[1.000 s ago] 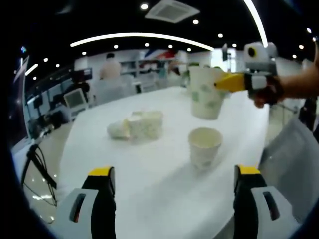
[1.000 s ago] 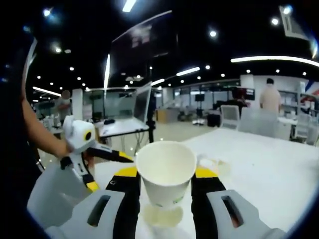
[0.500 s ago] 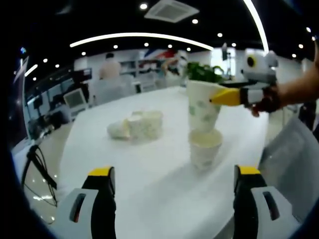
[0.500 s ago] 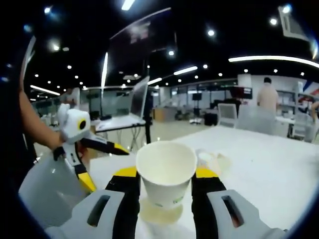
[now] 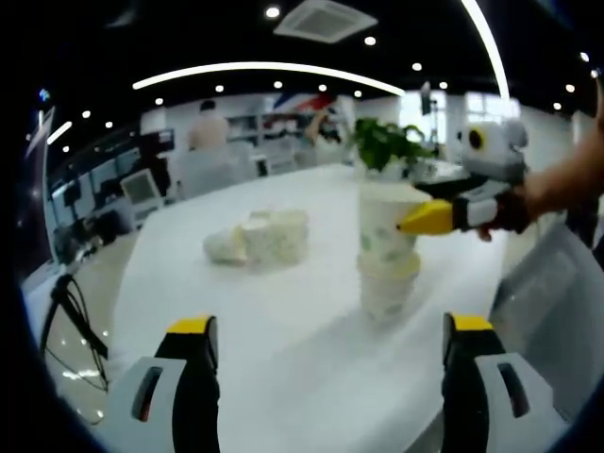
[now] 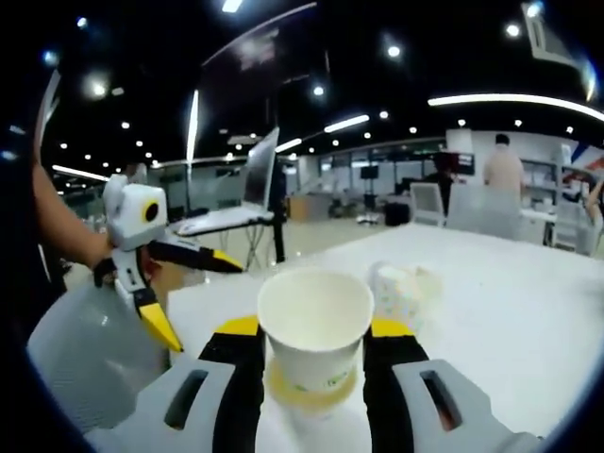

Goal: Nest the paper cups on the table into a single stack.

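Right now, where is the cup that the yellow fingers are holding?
In the left gripper view, the held cup sits partly inside a standing cup at the table's right side, right of the tipped cups.

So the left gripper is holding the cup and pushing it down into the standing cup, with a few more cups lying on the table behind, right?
Not the left one. The right gripper is shut on the held cup, lowering it into the standing cup; the left gripper is open. The left gripper view shows it, and the lying cups behind.
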Demonstrator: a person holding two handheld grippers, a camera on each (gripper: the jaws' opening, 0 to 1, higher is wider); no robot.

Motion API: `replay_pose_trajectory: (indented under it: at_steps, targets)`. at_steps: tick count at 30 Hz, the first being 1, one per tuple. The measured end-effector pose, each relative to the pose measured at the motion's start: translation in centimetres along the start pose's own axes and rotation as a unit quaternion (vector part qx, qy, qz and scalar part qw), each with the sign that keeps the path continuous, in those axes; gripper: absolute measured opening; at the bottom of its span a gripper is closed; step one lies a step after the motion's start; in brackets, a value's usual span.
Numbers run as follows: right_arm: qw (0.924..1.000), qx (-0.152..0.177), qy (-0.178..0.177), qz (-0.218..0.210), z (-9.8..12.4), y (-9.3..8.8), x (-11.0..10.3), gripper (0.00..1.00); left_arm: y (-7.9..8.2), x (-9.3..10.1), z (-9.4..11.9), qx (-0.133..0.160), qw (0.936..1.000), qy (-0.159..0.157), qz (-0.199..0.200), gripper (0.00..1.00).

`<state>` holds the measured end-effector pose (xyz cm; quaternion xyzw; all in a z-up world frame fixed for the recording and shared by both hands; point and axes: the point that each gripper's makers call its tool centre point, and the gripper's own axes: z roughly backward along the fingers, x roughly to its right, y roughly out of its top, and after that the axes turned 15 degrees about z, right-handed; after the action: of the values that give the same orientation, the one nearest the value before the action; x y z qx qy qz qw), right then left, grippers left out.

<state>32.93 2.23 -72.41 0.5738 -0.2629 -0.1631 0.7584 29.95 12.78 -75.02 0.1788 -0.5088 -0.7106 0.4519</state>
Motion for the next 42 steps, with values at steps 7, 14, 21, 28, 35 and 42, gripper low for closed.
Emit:
replay_pose_trajectory:
  at_steps: [7,14,21,28,35,42]
  targets:
    - [0.9999,-0.013,0.002,-0.003,-0.2,-1.1,-0.4,0.38,0.0,0.0,0.0,0.000,1.0000,0.001,0.000,0.99]
    - [0.9997,-0.025,0.003,-0.007,-0.4,-2.0,-0.7,0.38,0.0,0.1,0.0,0.000,1.0000,0.001,0.000,0.99]
    - [0.9992,-0.040,0.005,-0.003,-0.5,-2.9,-1.1,0.38,0.0,0.1,0.0,-0.001,1.0000,0.000,0.000,0.99]
    - [0.9988,-0.048,0.006,-0.004,-0.5,-3.6,-1.3,0.39,0.1,0.1,0.1,0.001,1.0000,0.001,0.000,0.99]
    - [0.9988,-0.047,0.011,0.002,-0.6,-3.5,-1.5,0.40,-0.1,0.1,0.0,-0.002,1.0000,0.000,0.001,0.98]
    - [0.9988,-0.047,0.016,0.002,-0.7,-3.2,-1.5,0.47,0.0,0.1,0.1,0.000,1.0000,0.002,-0.001,0.98]
